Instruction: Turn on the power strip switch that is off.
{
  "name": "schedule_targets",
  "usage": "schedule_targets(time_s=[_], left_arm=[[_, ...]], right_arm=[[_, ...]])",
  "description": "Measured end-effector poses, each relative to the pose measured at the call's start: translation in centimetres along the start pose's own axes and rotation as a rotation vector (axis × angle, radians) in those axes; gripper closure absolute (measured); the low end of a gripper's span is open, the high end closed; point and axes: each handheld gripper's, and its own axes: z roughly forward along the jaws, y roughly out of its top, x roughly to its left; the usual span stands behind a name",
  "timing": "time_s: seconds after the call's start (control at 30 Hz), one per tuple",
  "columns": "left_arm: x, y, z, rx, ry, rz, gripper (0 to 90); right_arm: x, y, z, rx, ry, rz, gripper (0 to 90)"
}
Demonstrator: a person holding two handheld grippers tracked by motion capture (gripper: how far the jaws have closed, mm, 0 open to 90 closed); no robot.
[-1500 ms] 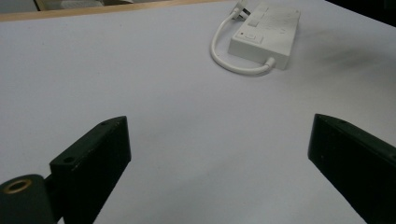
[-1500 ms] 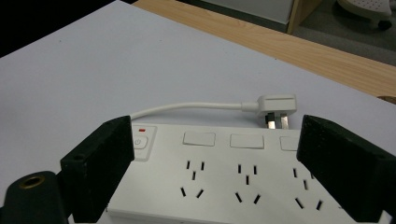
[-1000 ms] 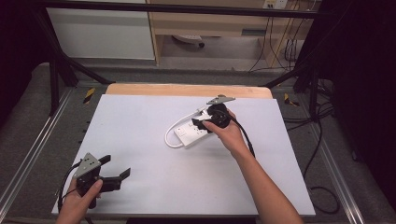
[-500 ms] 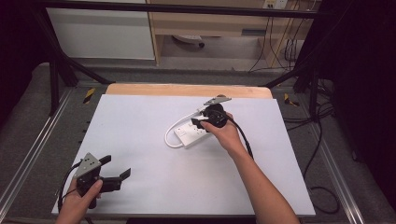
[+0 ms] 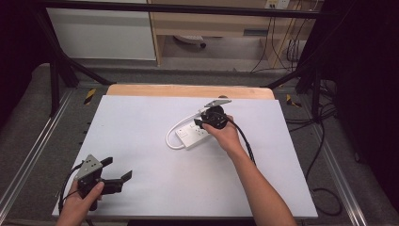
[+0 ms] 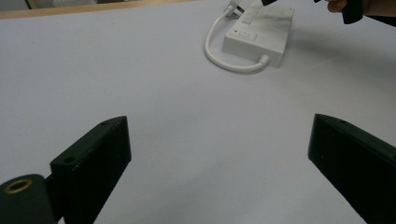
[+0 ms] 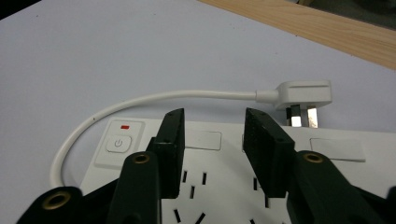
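- Near centre of the high view, the white power strip (image 5: 194, 134) lies flat on the tabletop (image 5: 141, 122), cable looped to the left, plug (image 7: 303, 95) just beyond it.
- Right tool (image 5: 212, 118) hangs directly over the strip, jaws partly parted with nothing between them; whether they touch the strip, cannot tell.
- Left tool (image 5: 113, 176) at lower left of the frame, jaws spread wide, released, well apart from the strip.
- Risk, as a guess: pressing down off-centre could skid the light strip across the smooth sheet, or nudge the power button (image 7: 117, 142).
- Surface: pale matte sheet, wooden edge at far side. Room: dim, cables trailing on the floor at right.
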Motion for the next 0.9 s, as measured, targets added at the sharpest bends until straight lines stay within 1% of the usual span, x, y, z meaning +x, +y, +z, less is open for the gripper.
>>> schedule_targets(time_s=[0.07, 0.13, 0.27, 0.4, 0.47, 0.63, 0.73, 0.8, 0.9], left_arm=[[0.0, 0.0, 0.0, 0.002, 0.0, -0.001, 6.1], [0.0, 0.0, 0.0, 0.004, 0.001, 0.002, 6.1], [0.0, 0.0, 0.0, 0.007, 0.001, 0.003, 6.2], [0.0, -0.1, 0.1, 0.008, 0.001, 0.005, 6.1], [0.0, 0.0, 0.1, 0.01, 0.002, 0.006, 6.1], [-0.1, 0.0, 0.1, 0.011, 0.002, 0.008, 6.2], [0.0, 0.0, 0.0, 0.008, 0.01, 0.004, 5.9], [0.1, 0.0, 0.0, 0.005, 0.013, 0.0, 5.9], [0.1, 0.0, 0.0, 0.007, 0.01, 0.0, 5.9]], right_arm=[[-0.1, -0.1, 0.2, -0.004, 0.006, 0.016, 62.7], [0.0, -0.2, 0.4, -0.004, -0.001, 0.007, 65.3], [0.3, -0.4, 0.8, -0.012, -0.003, 0.006, 70.8], [0.6, -0.4, 1.1, -0.029, 0.006, 0.012, 77.8], [0.7, -0.4, 1.2, -0.036, 0.012, 0.006, 81.0], [1.0, -0.5, 1.4, -0.052, -0.001, -0.006, 85.7], [1.2, -0.5, 1.5, -0.066, -0.014, -0.012, 88.3], [1.2, -0.5, 1.6, -0.073, -0.013, -0.018, 89.9], [1.4, -0.6, 1.8, -0.068, -0.001, -0.024, 90.0]])
